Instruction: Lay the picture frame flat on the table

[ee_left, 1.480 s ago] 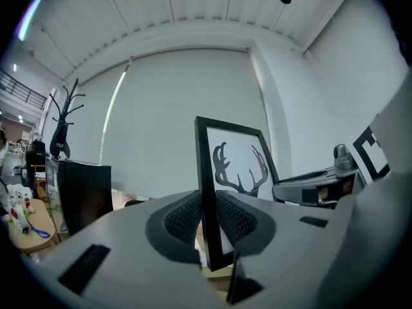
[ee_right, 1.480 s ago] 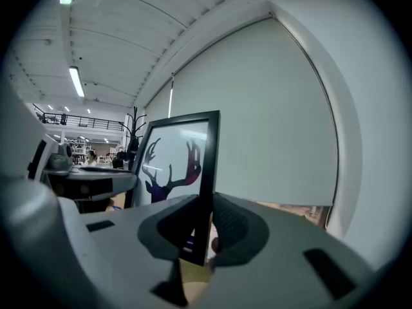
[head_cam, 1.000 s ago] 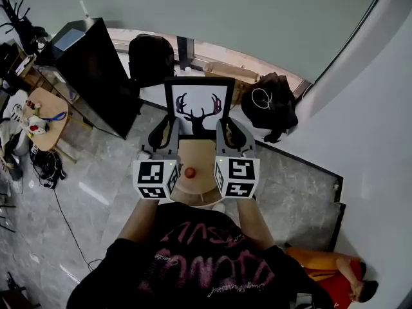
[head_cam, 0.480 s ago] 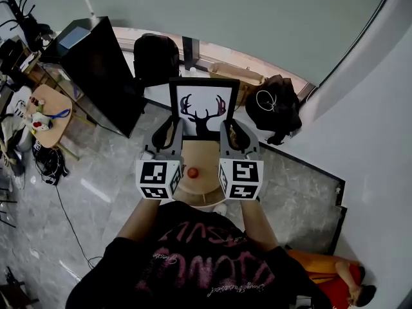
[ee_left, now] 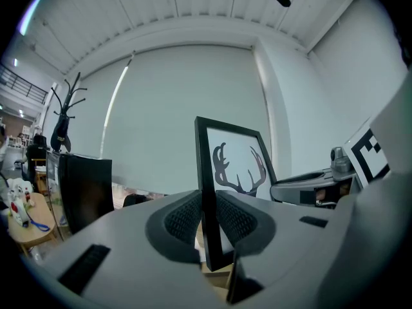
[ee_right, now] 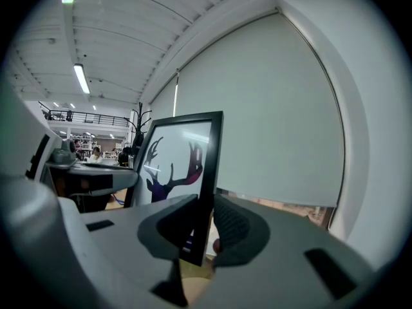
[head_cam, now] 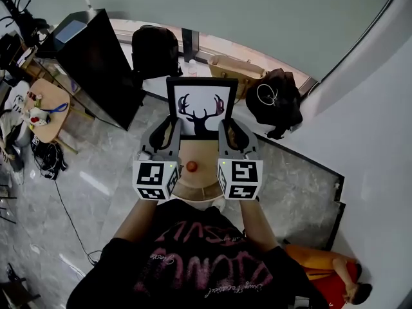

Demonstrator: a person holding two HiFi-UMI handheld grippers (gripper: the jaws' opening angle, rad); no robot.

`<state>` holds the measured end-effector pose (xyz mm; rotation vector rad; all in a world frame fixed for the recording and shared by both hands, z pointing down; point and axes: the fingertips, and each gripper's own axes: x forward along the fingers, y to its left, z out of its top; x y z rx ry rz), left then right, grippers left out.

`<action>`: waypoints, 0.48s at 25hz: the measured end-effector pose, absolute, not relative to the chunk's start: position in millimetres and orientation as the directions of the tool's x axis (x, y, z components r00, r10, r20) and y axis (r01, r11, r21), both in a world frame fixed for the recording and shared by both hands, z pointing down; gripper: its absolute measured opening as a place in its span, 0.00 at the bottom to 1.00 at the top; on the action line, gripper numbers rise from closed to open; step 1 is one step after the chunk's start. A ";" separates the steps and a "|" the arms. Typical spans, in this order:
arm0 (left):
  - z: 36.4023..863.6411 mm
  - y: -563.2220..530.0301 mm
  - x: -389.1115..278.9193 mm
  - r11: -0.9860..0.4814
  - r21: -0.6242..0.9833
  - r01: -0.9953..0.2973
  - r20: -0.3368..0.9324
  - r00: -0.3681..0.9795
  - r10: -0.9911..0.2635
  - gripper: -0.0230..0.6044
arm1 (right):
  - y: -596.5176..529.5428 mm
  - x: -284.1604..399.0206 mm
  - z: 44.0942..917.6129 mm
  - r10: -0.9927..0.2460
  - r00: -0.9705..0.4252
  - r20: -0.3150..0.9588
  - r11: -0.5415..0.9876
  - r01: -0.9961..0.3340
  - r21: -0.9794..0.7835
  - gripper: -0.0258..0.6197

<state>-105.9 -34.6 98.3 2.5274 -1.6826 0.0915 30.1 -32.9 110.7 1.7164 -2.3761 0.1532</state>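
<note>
A black picture frame (head_cam: 201,107) with a deer-antler print stands upright, lifted over the far part of a small round wooden table (head_cam: 201,172). My left gripper (head_cam: 168,129) is shut on the frame's left edge (ee_left: 207,201). My right gripper (head_cam: 225,129) is shut on its right edge (ee_right: 205,192). Both grippers' jaws press the black moulding near its lower corners. In the left gripper view the frame (ee_left: 228,172) shows edge-on with the print facing right. A small red ball (head_cam: 191,167) lies on the table between the two marker cubes.
A black cabinet (head_cam: 96,63) stands at the left, and a black backpack (head_cam: 152,49) and a cardboard box (head_cam: 235,69) lie behind the table. A dark bag (head_cam: 273,102) sits at the right. Another small table (head_cam: 38,111) with clutter is at far left.
The frame and both grippers stay nearly where they were, still held upright; the view has shifted slightly.
</note>
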 end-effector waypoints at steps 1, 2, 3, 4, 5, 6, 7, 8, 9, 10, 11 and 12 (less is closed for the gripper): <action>100.3 -35.3 -105.9 -0.381 0.056 -0.923 0.112 0.385 -0.916 0.15 | -33.7 30.1 112.3 -0.924 -0.303 0.231 0.320 -0.947 0.037 0.17; 102.2 -36.0 -106.1 -0.379 0.059 -0.923 0.117 0.384 -0.916 0.15 | -34.6 29.9 113.9 -0.922 -0.305 0.237 0.322 -0.946 0.038 0.17; 104.2 -36.5 -106.4 -0.378 0.063 -0.924 0.121 0.383 -0.916 0.15 | -35.1 29.6 115.6 -0.921 -0.306 0.243 0.325 -0.945 0.038 0.17; 106.2 -36.6 -106.5 -0.376 0.067 -0.924 0.126 0.382 -0.916 0.15 | -35.2 29.5 117.2 -0.919 -0.307 0.248 0.326 -0.944 0.039 0.17; 108.1 -36.5 -106.5 -0.375 0.071 -0.924 0.130 0.381 -0.915 0.15 | -35.2 29.6 118.9 -0.917 -0.308 0.254 0.328 -0.944 0.038 0.17; 109.7 -36.5 -106.4 -0.374 0.074 -0.925 0.134 0.381 -0.915 0.15 | -35.3 29.7 120.4 -0.915 -0.309 0.258 0.329 -0.944 0.037 0.17; 111.1 -37.0 -106.4 -0.373 0.076 -0.925 0.138 0.380 -0.915 0.15 | -35.8 29.8 121.9 -0.914 -0.310 0.262 0.330 -0.943 0.036 0.17; 112.6 -37.6 -106.4 -0.372 0.078 -0.925 0.142 0.380 -0.914 0.15 | -36.5 29.8 123.4 -0.912 -0.311 0.267 0.332 -0.943 0.034 0.17; 114.4 -37.9 -106.6 -0.371 0.081 -0.925 0.148 0.379 -0.914 0.15 | -36.9 29.6 125.2 -0.910 -0.312 0.274 0.333 -0.942 0.033 0.17; 116.5 -37.9 -106.9 -0.368 0.085 -0.926 0.155 0.378 -0.913 0.15 | -37.1 29.2 127.3 -0.907 -0.314 0.281 0.336 -0.942 0.031 0.17; 119.0 -37.9 -107.4 -0.366 0.090 -0.926 0.163 0.376 -0.912 0.15 | -37.4 28.6 129.7 -0.904 -0.315 0.289 0.338 -0.941 0.030 0.17; 121.8 -37.7 -107.7 -0.364 0.095 -0.926 0.171 0.376 -0.911 0.15 | -37.5 28.2 132.2 -0.901 -0.316 0.297 0.339 -0.940 0.028 0.17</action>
